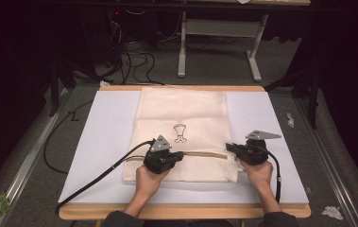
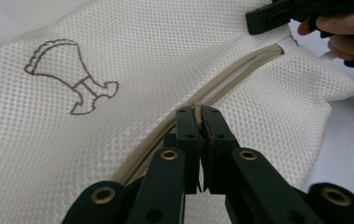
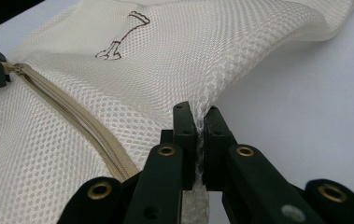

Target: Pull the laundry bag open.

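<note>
we hold a cream mesh laundry bag (image 1: 182, 118) flat on the white table mat (image 1: 106, 142), its near edge toward us and a small brown embroidered figure (image 1: 180, 132) near its middle. our left gripper (image 1: 179, 154) is pressed together on the tan zipper (image 2: 221, 88) where it runs across the lower part of the bag; in the left gripper view the jaws pinch the zipper's pull, though the pull itself is mostly swallowed between the black pads and we cannot make out its shape. our right gripper (image 1: 228, 147) sits at the bag's right edge, jaws clamped on a fold of the mesh (image 3: 198, 126), with crumpled netting squeezed out below them. in the high view our hands cover much of both gripper bodies, and the zipper's left stretch is hidden under the left one. the bag's far end is cut off in both gripper views. beyond the table the floor (image 1: 214, 66) lies dim, with dark cables (image 1: 139, 61) and a grey stand (image 1: 219, 47) hard to read against the blackness.
</note>
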### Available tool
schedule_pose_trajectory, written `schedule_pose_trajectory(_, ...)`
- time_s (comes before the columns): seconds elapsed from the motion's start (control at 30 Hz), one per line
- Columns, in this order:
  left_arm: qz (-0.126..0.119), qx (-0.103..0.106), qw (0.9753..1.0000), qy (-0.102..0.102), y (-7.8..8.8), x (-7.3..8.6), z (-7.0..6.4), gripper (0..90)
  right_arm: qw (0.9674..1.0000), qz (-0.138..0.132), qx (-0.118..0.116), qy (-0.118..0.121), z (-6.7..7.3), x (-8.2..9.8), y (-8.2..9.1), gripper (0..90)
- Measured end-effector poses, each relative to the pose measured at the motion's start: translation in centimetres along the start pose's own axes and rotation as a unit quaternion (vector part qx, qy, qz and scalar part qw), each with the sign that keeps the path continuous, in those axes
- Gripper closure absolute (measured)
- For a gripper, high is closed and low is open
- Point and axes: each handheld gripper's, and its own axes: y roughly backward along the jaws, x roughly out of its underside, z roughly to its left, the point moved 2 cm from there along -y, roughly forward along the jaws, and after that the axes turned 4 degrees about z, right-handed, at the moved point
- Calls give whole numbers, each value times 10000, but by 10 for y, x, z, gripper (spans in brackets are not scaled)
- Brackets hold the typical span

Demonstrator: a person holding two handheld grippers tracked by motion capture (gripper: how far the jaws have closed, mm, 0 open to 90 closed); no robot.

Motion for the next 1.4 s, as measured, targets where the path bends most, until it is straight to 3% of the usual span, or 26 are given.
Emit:
schedule_pose_trajectory(0.93,-147,-179,9996,172,23,11,15,870,10000,-21,49,32,-1,-2,0,877)
schedule_pose_trajectory(1.1,-209,-205,9991,319,30,19,22,870,10000,-31,60,46,-1,-4,-1,878)
schedule_pose_trajectory(1.4,-357,-196,9984,405,41,22,28,870,9999,-21,95,132,2,-5,-3,877)
